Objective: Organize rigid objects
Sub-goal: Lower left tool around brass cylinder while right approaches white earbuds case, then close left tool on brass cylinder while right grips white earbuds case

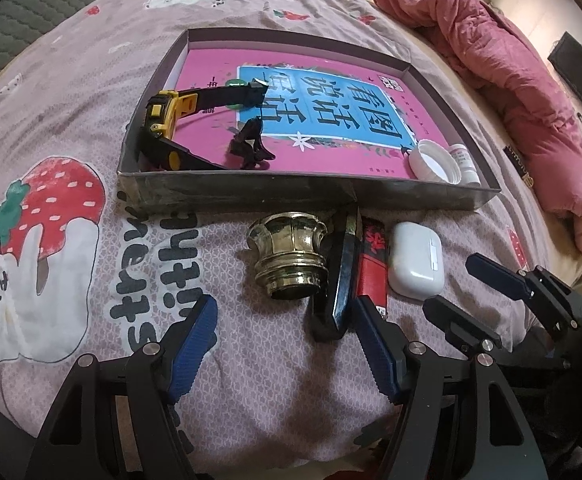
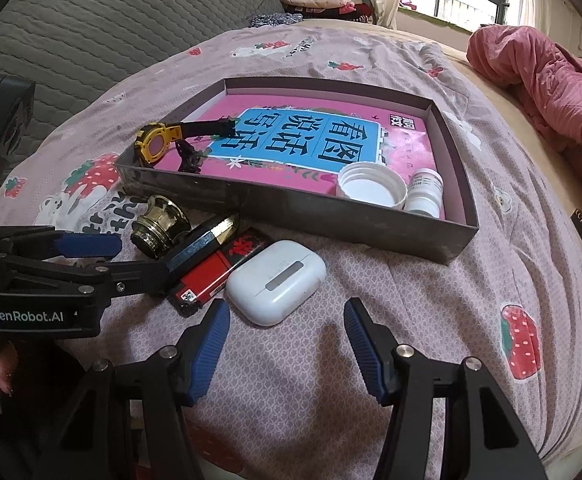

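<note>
The sorting looks partly done. Inside the shallow box (image 1: 251, 194) on the bed, lying on a pink book (image 1: 331, 120), are a yellow-and-black watch (image 1: 167, 120), a white lid (image 1: 435, 160) and a small white bottle (image 1: 465, 164) just beside it in the near right corner. Four things remain outside, in a row on the bedspread (image 1: 91, 80) just in front of the box wall — a brass knob-like piece (image 1: 291, 256), a dark faceted piece with a gold tip (image 1: 341, 276), a red-and-black lighter (image 1: 373, 264) and a white earbud case (image 1: 415, 264).

The left gripper (image 1: 283, 352) hangs released with nothing between its jaws, its opening roughly facing the brass piece and the dark piece. The right gripper (image 2: 287, 352) is likewise released and empty, with the earbud case just ahead of it and slightly to the left. Neither touches anything.

By my reading, about half the job is left — each of the four loose pieces needs lifting over the wall into the box
</note>
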`<state>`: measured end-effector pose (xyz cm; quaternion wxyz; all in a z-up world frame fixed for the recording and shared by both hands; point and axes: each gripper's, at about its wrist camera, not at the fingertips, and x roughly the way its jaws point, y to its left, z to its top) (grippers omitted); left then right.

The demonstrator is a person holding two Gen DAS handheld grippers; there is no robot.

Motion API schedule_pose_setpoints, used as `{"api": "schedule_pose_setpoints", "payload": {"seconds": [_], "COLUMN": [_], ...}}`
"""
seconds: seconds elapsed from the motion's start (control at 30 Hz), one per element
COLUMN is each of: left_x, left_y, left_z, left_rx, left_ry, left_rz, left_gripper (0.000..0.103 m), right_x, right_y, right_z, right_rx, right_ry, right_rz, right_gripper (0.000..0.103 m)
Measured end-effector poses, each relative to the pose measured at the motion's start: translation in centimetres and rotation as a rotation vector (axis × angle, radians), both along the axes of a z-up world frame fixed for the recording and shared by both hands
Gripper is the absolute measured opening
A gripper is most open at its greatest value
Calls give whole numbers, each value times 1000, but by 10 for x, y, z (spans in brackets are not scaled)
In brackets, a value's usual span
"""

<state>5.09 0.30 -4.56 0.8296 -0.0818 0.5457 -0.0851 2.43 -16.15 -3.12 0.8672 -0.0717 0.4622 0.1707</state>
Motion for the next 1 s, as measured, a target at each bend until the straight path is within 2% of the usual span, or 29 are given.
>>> {"api": "schedule_pose_setpoints", "payload": {"seconds": [0.43, 0.9, 1.0], "left_x": [17, 23, 24], "left_y": [19, 17, 16], "left_z": [-1, -6, -7], "left_rx": [-18, -4, 0], "left_ry": [-4, -10, -11], "left_rz": [80, 87, 87], "left_gripper": [71, 71, 71], "right_x": [5, 12, 17], "right_y": [0, 5, 4], "right_z": [-3, -11, -14], "right_rx": [0, 7, 2], "right_ry": [3, -3, -4], "right_rz": [-11, 25, 34], "right_gripper": [59, 59, 69]}}
